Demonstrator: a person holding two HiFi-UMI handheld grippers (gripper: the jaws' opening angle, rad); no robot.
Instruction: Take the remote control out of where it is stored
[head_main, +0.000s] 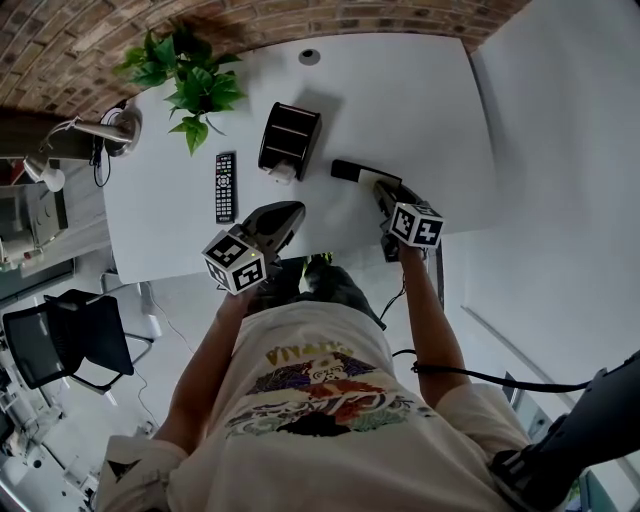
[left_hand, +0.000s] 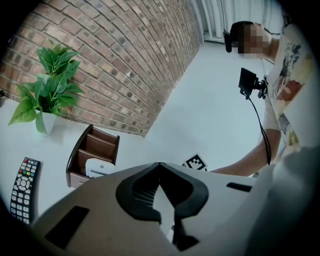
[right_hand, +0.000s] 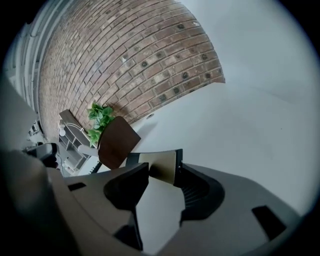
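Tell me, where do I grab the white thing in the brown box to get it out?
Probably its rounded top end, from straight above. The white thing stands in the front slot of the brown box, poking over the low front wall; the walls block its other sides.

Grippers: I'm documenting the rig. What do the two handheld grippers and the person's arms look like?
The left gripper and right gripper are rounded grey shells with black ribbed pads, each bearing a white cube with black square markers. A thin black cable trails by the right arm. The cream short-sleeved T-shirt has a colourful print.
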